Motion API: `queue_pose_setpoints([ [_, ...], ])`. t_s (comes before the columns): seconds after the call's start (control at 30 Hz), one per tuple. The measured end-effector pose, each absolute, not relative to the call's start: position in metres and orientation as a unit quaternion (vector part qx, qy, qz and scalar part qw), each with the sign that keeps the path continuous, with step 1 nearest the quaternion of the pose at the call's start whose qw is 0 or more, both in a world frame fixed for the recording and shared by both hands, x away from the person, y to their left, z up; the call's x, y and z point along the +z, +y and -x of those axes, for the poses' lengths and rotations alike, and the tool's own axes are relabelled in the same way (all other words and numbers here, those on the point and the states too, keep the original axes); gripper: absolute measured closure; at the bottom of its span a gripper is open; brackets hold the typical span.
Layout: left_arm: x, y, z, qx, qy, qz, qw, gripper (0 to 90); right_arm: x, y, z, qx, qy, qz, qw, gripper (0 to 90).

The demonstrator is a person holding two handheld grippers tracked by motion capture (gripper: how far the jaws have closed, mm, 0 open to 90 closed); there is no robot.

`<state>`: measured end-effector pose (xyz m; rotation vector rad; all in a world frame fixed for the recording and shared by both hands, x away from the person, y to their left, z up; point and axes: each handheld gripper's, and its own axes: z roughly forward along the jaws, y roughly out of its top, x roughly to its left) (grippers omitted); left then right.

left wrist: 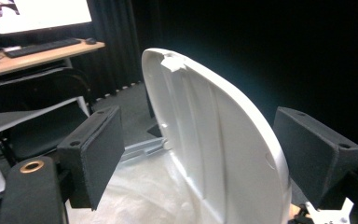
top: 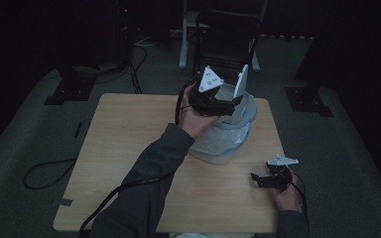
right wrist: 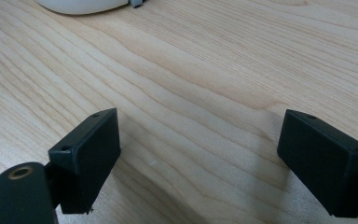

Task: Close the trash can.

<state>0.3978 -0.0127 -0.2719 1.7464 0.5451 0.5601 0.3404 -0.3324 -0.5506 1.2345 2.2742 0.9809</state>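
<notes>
Left tool [top: 228,101] stands open around our white bin lid [left wrist: 214,140], raised upright over the lined bin [top: 223,141] mid-counter [top: 129,148]. Right tool [top: 263,179] rests open. We judge the lid light, stiff, slippery; grip its rim.

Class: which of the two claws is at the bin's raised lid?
The left claw, open around the upright white lid; the right claw is open above the table.
</notes>
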Motion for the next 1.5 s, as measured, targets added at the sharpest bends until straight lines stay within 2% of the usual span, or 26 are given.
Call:
queue_pose_setpoints([
  [0.33, -0.306, 0.035, -0.425, 0.246, 0.297, -0.734, 0.559, 19.5, -0.551, -0.332, -0.340, 0.349, 0.807, -0.439, 0.186, 12.3],
  [0.5, -0.320, 0.033, -0.439, 0.270, 0.317, -0.747, 0.517, 24.2, -0.551, -0.332, -0.340, 0.349, 0.807, -0.439, 0.186, 12.3],
  [0.63, -0.328, 0.026, -0.446, 0.265, 0.310, -0.765, 0.498, 39.5, -0.551, -0.332, -0.340, 0.349, 0.807, -0.439, 0.186, 12.3],
  [0.8, -0.328, 0.029, -0.452, 0.225, 0.302, -0.771, 0.513, 66.9, -0.551, -0.332, -0.340, 0.349, 0.807, -0.439, 0.186, 12.2],
  [0.93, -0.330, 0.034, -0.461, 0.176, 0.316, -0.774, 0.520, 78.2, -0.551, -0.332, -0.340, 0.349, 0.807, -0.439, 0.186, 12.2],
  [1.07, -0.329, 0.038, -0.463, 0.172, 0.317, -0.774, 0.521, 77.4, -0.551, -0.332, -0.340, 0.349, 0.807, -0.439, 0.186, 12.2],
  [1.13, -0.328, 0.043, -0.462, 0.172, 0.315, -0.770, 0.527, 67.2, -0.551, -0.332, -0.340, 0.349, 0.807, -0.439, 0.186, 12.3],
  [1.27, -0.325, 0.062, -0.456, 0.178, 0.299, -0.766, 0.540, 56.3, -0.551, -0.332, -0.340, 0.349, 0.807, -0.439, 0.186, 12.3],
  [1.5, -0.336, 0.106, -0.447, 0.192, 0.315, -0.768, 0.524, 48.6, -0.551, -0.332, -0.340, 0.349, 0.807, -0.439, 0.186, 12.3],
])
